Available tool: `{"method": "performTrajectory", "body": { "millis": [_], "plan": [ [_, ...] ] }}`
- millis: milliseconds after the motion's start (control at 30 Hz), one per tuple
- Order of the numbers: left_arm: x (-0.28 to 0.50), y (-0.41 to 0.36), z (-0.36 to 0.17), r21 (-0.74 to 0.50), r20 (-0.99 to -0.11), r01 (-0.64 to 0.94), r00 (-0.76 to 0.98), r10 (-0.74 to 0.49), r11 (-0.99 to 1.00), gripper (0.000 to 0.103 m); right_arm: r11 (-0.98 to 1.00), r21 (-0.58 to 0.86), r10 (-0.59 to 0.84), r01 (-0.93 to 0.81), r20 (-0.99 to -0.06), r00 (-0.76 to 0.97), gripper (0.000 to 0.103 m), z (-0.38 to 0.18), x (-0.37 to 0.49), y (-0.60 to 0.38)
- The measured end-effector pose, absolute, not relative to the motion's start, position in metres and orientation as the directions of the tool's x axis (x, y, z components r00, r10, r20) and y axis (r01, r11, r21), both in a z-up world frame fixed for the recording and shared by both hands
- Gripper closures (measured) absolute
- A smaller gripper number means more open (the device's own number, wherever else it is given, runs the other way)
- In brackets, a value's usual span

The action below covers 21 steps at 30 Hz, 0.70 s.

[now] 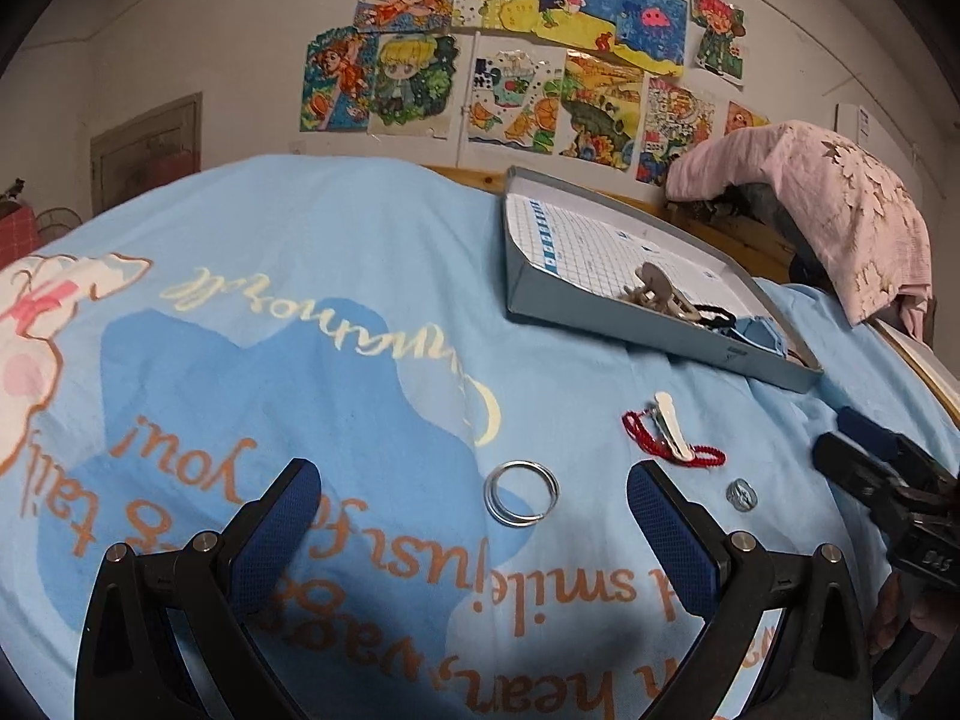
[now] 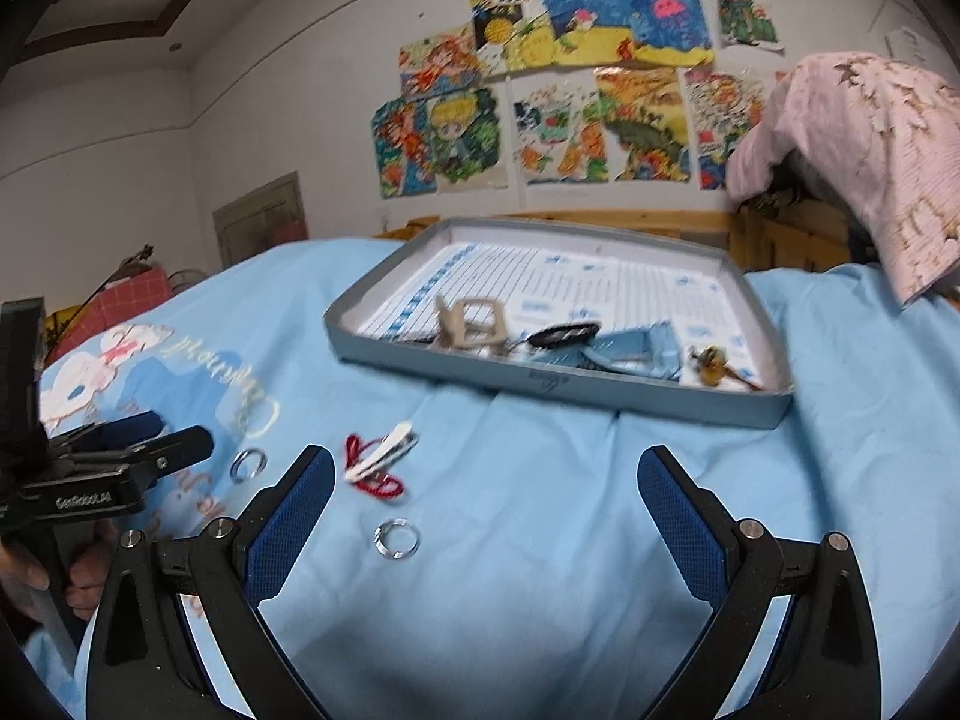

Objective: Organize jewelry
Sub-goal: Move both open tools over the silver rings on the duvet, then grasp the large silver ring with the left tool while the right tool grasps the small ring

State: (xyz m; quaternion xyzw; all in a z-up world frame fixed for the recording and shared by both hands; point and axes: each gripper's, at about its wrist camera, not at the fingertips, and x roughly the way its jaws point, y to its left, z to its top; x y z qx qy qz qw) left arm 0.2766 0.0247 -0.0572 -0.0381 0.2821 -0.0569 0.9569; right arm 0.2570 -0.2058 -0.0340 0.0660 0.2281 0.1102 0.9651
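Both grippers hover open and empty over a light blue printed sheet (image 1: 372, 252). Silver bangles (image 1: 521, 495) lie just ahead of my left gripper (image 1: 474, 471), slightly right of its centre line. Further right a white hair clip (image 1: 672, 435) rests on a red cord (image 1: 636, 432), and a small silver ring (image 1: 742, 493) lies near it. In the right wrist view that ring (image 2: 396, 538) sits inside the left finger of my right gripper (image 2: 486, 456), with the clip (image 2: 384, 456) and the bangles (image 2: 248, 464) to its left. A grey tray (image 2: 540, 381) behind holds a beige claw clip (image 2: 471, 324), a black hair tie (image 2: 564, 336) and a blue fabric piece (image 2: 636, 351).
A pink cloth (image 1: 840, 210) is draped over something at the back right, beside a wooden frame (image 2: 690, 222). Coloured drawings (image 1: 528, 60) cover the wall. A hand (image 2: 36, 570) holds the left gripper's handle. A small gold item (image 2: 714, 360) lies in the tray's right corner.
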Motion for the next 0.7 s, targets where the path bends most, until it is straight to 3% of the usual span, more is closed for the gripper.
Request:
{"method": "performTrajectory", "body": {
  "millis": [67, 100, 567, 700],
  "plan": [
    [0.277, 0.023, -0.059, -0.102, -0.538, 0.104, 0.831, -0.143, 0.989, 0.001, 0.962, 0.168, 0.267, -0.213, -0.449, 0.853, 0.028, -0.039, 0.260, -0.200],
    [0.277, 0.021, -0.060, -0.100, -0.538, 0.116, 0.829, -0.152, 0.988, 0.002, 0.961, 0.162, 0.276, -0.226, -0.462, 0.843, 0.030, -0.041, 0.261, -0.197],
    [0.287, 0.010, -0.074, -0.113, -0.592, 0.236, 0.764, -0.256, 0.965, 0.050, 0.916, 0.127, 0.384, -0.381, -0.554, 0.739, 0.063, -0.055, 0.268, -0.168],
    [0.292, 0.012, -0.078, -0.136, -0.613, 0.239, 0.742, -0.271, 0.961, 0.058, 0.910, 0.115, 0.388, -0.398, -0.570, 0.724, 0.064, -0.056, 0.267, -0.162]
  ]
}}
